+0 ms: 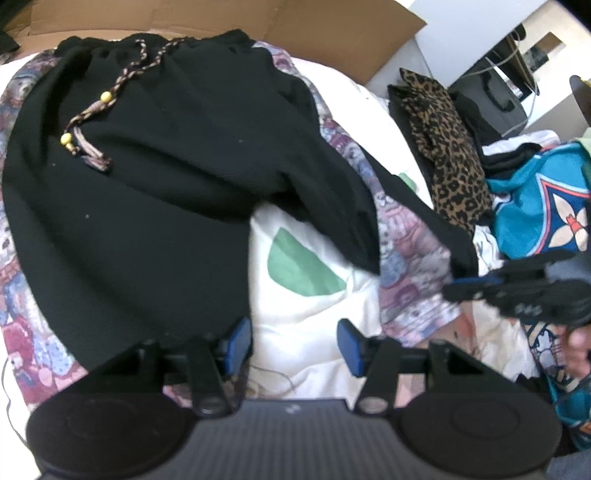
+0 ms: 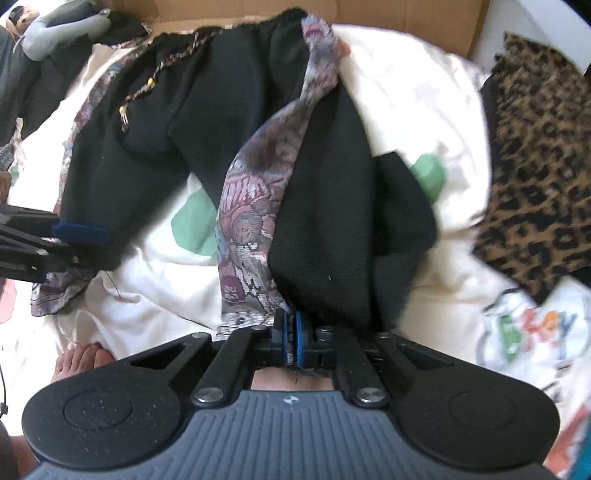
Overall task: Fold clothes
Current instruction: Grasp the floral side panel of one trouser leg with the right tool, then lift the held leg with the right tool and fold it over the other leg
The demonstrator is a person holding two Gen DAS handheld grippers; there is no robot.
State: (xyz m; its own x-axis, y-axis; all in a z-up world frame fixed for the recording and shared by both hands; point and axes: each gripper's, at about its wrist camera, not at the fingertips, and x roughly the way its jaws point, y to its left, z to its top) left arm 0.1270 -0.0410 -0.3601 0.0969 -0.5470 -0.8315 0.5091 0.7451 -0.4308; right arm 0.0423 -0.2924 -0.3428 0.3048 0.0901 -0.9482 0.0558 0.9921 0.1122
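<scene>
A pair of black knit trousers with patterned mauve-and-grey tapestry side panels (image 1: pixel 147 177) lies spread on a white bedsheet printed with green shapes (image 1: pixel 303 269), its waistband toward a brown cardboard sheet (image 1: pixel 332 33) at the far edge. A braided drawstring with yellow beads (image 1: pixel 92 110) trails across the waist area. One trouser leg (image 2: pixel 325 221) is drawn up off the sheet toward the right tool (image 2: pixel 290 339), whose blue pads are closed tight on the fabric at the hem, the black knit and the patterned panel both running into the pinch. The other leg lies flat on the sheet, and the left tool (image 1: pixel 295 343) sits at its edge with jaws standing apart; its left pad is just beside the black cloth, nothing pressed between the pads, white sheet showing in the gap.

In the right wrist view the left tool (image 2: pixel 79 230) appears at the left edge, a blue pad against the flat leg. A leopard-print cloth (image 1: pixel 450 147) lies beside the trousers to the right, with a teal printed garment (image 1: pixel 535 206) beyond it.
</scene>
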